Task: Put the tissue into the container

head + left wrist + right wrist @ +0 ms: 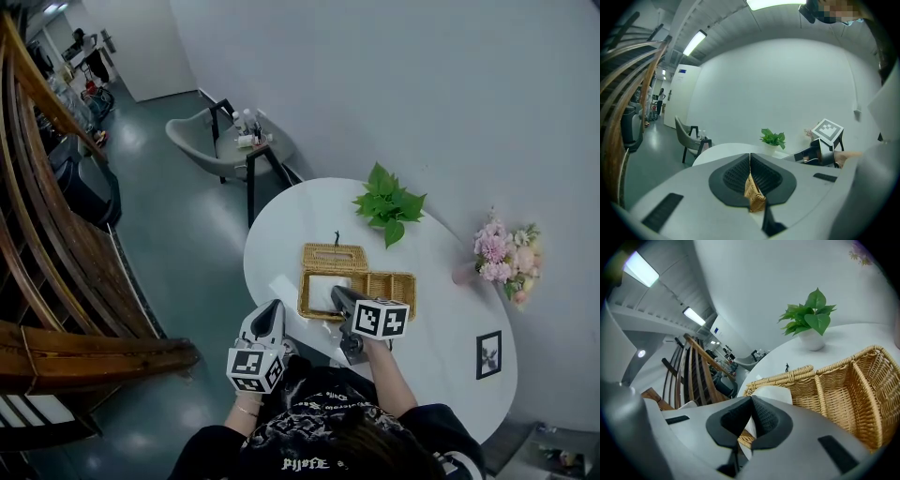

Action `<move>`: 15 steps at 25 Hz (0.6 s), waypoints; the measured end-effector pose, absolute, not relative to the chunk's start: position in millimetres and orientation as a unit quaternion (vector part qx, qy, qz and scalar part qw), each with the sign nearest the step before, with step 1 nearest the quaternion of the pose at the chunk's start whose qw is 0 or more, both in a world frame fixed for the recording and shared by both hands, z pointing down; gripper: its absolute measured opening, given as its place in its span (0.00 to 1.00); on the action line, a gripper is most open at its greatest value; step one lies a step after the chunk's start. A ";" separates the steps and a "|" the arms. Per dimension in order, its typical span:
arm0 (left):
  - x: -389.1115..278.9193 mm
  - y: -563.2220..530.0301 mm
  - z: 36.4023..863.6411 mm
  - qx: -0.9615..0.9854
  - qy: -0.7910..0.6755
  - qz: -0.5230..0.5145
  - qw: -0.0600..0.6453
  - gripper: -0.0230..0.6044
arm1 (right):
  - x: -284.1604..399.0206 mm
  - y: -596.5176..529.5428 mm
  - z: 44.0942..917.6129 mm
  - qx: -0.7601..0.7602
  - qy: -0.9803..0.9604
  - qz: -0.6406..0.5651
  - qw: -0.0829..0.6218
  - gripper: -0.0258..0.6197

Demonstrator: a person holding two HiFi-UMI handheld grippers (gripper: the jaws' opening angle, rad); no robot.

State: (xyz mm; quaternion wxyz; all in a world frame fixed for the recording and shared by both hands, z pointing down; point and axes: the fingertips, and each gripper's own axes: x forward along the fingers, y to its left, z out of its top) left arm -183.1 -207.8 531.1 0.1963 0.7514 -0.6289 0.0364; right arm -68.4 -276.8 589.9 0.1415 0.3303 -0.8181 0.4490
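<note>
Seen from above, a person in a dark printed top stands at the near edge of a white oval table (441,309), with a grey-and-black two-jaw gripper in each hand.

Nearest, the left gripper (273,309) hangs just off the table's near-left edge. Its jaws are closed tip to tip and hold nothing. A sliver of wicker shows in the slit behind the tips, most likely the basket beyond. This gripper appears parked to the side so the other hand has room.

Just past it, the right gripper (337,293) tilts down over the near-left compartment of a shallow, golden woven-wicker basket (392,281) with dividers. Its jaws are pinched tight on the edge of a soft white paper tissue (325,292), and the rest of the tissue bulges into that compartment. The downward tilt looks meant to lay the tissue inside before letting go. The task seems near its end, with only the release left.

A flat white sheet (284,284), perhaps another tissue, lies on the table just left of the basket. The basket's right compartment is empty.

Farther back stand a leafy green plant in a white pot (388,204) and, at the right edge, a bunch of pink flowers (506,255). Beyond the table, a grey armchair (197,139) sits near the wall.
</note>
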 end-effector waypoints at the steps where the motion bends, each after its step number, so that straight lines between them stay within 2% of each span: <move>1: -183.3 -208.3 531.0 0.751 -0.629 0.037 0.195 0.08 | -68.0 -277.9 590.7 0.332 -0.815 0.451 0.145 0.08; 15: -185.0 -210.9 533.4 0.751 -0.631 0.037 0.191 0.08 | -67.1 -284.8 607.7 0.346 -0.775 0.486 0.207 0.08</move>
